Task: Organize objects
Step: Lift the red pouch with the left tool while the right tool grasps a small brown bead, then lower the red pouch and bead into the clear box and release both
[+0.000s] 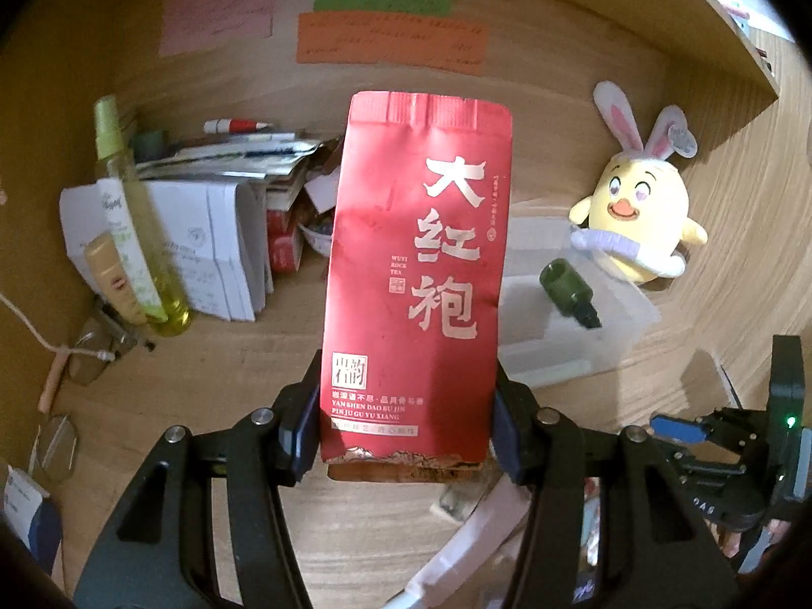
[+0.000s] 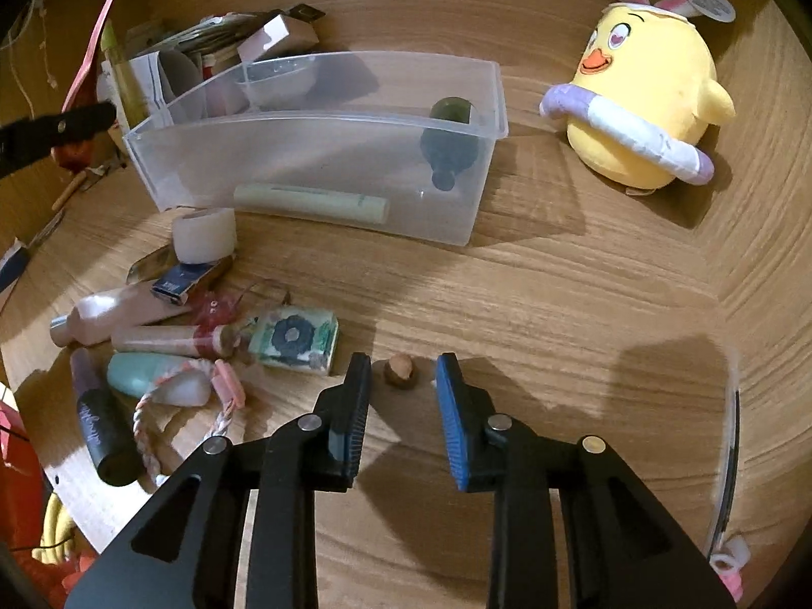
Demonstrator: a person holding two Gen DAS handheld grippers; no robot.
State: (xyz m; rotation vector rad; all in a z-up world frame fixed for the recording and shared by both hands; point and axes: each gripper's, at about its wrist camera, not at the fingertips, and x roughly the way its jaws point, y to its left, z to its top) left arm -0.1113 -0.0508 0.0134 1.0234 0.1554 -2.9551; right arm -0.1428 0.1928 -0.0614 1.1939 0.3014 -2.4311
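Left gripper [image 1: 406, 436] around red tea packet [image 1: 416, 274]

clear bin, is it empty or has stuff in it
Not empty: the clear bin holds a dark green bottle and a pale green tube.

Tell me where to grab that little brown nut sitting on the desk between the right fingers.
Pinch the brown nut across its rounded middle, coming straight down over it. It sits alone on the bare desk, centred ahead of the right gripper, whose fingers stand apart.
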